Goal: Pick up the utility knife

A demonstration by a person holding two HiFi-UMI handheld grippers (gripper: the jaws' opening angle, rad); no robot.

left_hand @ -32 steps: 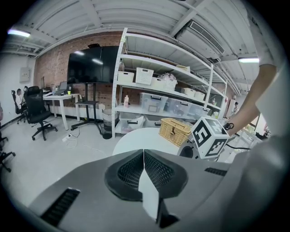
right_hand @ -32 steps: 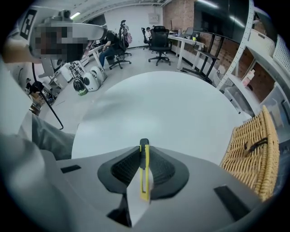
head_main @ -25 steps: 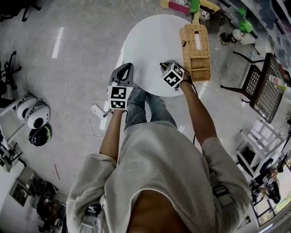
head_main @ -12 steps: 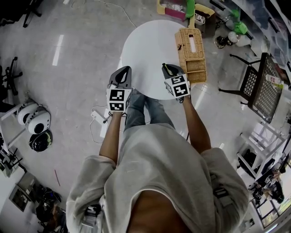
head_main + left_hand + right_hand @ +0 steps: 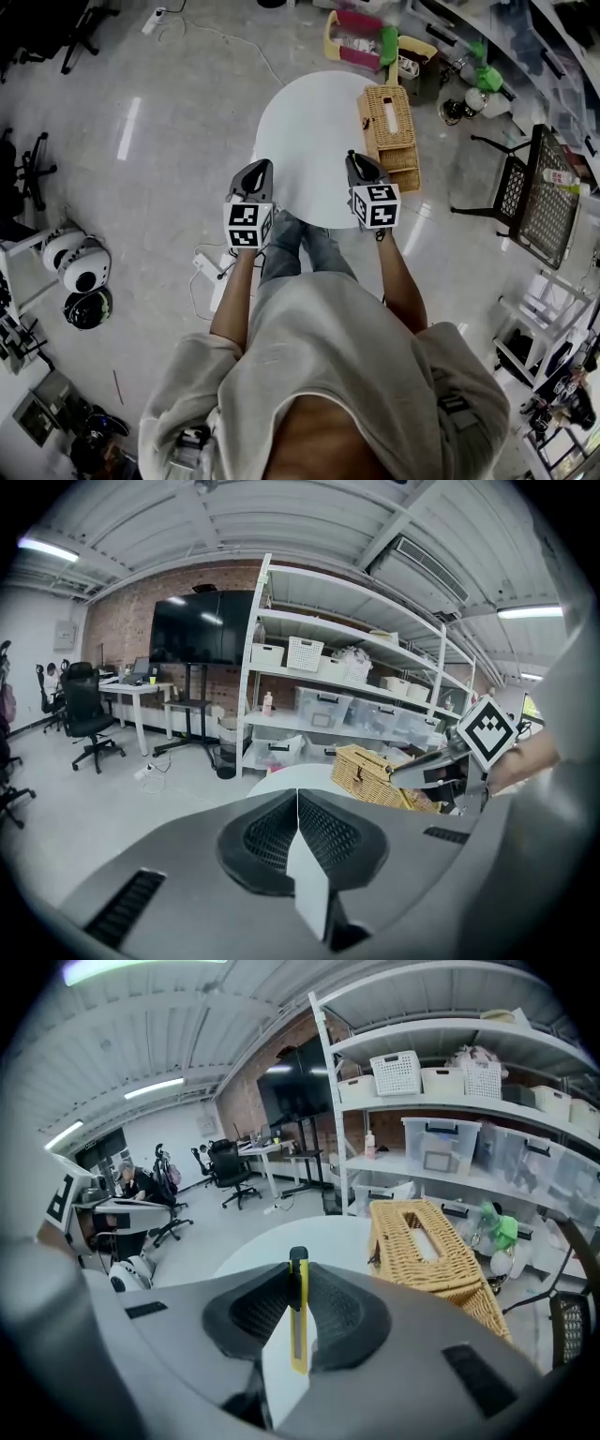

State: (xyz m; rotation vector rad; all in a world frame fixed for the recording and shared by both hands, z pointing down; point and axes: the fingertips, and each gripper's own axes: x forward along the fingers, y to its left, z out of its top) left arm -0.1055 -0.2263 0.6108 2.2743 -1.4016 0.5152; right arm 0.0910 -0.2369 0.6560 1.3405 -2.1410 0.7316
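1. Head view: left gripper (image 5: 254,174) and right gripper (image 5: 361,169) hang over the near edge of the white table (image 5: 309,122).
2. Left gripper view: jaws pressed together, nothing between them.
3. Right gripper view: jaws clamp the yellow utility knife (image 5: 298,1321) edgewise, lifted above the table.

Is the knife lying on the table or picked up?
Picked up: the right gripper has its jaws clamped on the knife, held off the table.

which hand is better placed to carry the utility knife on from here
Right. The right gripper is shut on the yellow utility knife, over the near edge of the white table. The left gripper is shut with nothing between its jaws.
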